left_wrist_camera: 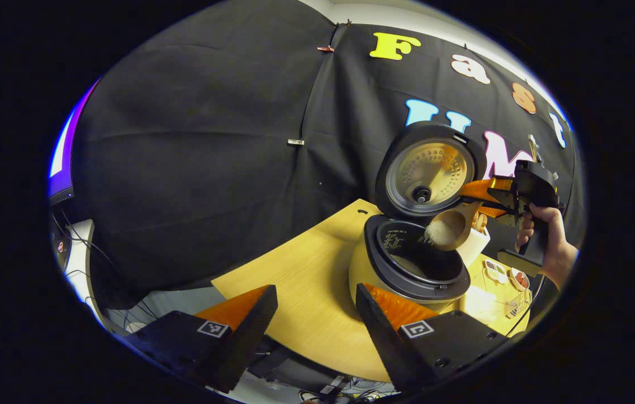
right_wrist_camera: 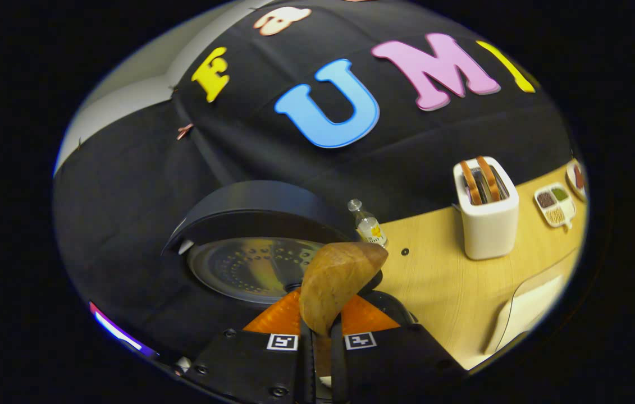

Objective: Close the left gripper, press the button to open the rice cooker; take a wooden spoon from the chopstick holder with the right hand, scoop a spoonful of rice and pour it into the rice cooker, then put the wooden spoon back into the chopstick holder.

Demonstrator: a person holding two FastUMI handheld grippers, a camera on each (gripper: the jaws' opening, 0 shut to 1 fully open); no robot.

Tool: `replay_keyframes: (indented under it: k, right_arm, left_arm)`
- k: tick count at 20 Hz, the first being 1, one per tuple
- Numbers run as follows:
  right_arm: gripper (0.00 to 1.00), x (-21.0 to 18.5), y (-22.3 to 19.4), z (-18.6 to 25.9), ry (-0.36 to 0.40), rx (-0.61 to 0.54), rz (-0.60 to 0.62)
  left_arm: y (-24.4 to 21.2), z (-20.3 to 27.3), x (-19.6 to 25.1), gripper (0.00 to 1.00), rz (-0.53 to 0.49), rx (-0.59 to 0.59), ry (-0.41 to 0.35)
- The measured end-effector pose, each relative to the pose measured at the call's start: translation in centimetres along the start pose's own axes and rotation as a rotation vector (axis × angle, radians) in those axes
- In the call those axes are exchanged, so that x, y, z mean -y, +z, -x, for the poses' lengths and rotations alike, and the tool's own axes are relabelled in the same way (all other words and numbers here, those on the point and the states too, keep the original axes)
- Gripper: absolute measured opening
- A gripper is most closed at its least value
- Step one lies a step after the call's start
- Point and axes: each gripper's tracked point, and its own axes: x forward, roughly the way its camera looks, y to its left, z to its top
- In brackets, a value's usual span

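My right gripper (right_wrist_camera: 317,328) pinches the wooden spoon (right_wrist_camera: 337,283), tipping rice (left_wrist_camera: 439,231) into the open rice cooker (left_wrist_camera: 415,264). My left gripper (left_wrist_camera: 313,306) hangs spread, the cooker just ahead of its right finger.

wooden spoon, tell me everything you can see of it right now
The wooden spoon is light brown wood with a deep rounded bowl. The right tongs clamp its handle. It hangs tipped over the open rice cooker, with white rice spilling from its bowl toward the inner pot. The right gripper view shows the bowl's smooth back.
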Motion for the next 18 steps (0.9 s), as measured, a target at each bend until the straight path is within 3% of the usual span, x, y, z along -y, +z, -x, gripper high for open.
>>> replay_keyframes:
  k: [12,18]
  right_arm:
    - [0.16,-4.2,-3.4,-2.6,0.099,-0.002,0.311]
    - [0.16,-6.7,-5.6,-2.0,0.203,-0.031,0.518]
  left_arm:
    - [0.6,0.0,-0.9,0.95,0.0,0.008,0.011]
    - [1.0,0.2,-0.6,0.95,-0.017,0.019,0.01]
